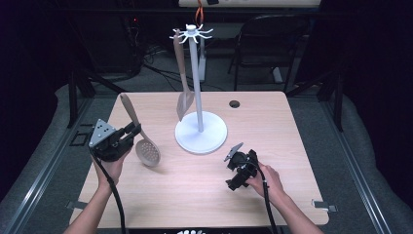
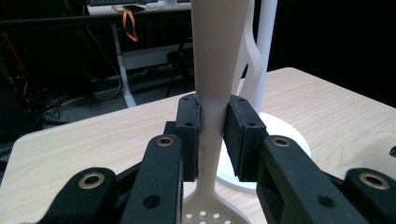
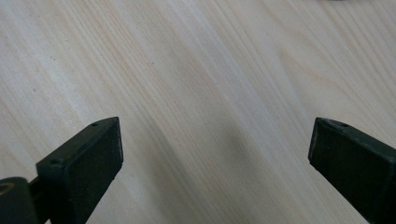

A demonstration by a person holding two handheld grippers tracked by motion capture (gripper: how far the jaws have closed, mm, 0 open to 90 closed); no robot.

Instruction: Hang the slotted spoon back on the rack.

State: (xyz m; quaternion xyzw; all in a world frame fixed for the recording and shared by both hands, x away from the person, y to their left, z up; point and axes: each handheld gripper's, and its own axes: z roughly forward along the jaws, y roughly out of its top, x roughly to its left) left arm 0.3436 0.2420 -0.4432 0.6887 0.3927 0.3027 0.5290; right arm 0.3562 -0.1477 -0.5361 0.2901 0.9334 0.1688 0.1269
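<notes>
Here, a light wooden table (image 1: pixel 146 195) with rounded corners; dark floor past all four edges. Bare wood along the near edge, from 7 to 5 o'clock; more bare wood at 3 o'clock, toward the right edge.

At 9 o'clock, the left gripper (image 1: pixel 132 130), raised off the wood, clamped on the neck of a beige slotted spoon (image 1: pixel 147 151); handle slanting up toward 11 o'clock, perforated bowl hanging low toward the centre. In the left gripper view, both pads (image 2: pixel 189 135) tight against the narrow neck (image 2: pixel 211 140).

At centre, a white utensil stand (image 1: pixel 200 131) on a round base, a beige spatula (image 1: pixel 184 92) hanging from its top hooks.

At 4 o'clock, the right gripper (image 1: pixel 234 158), just beside the base, jaws spread wide over bare wood (image 3: pixel 210 93), holding nothing.
</notes>
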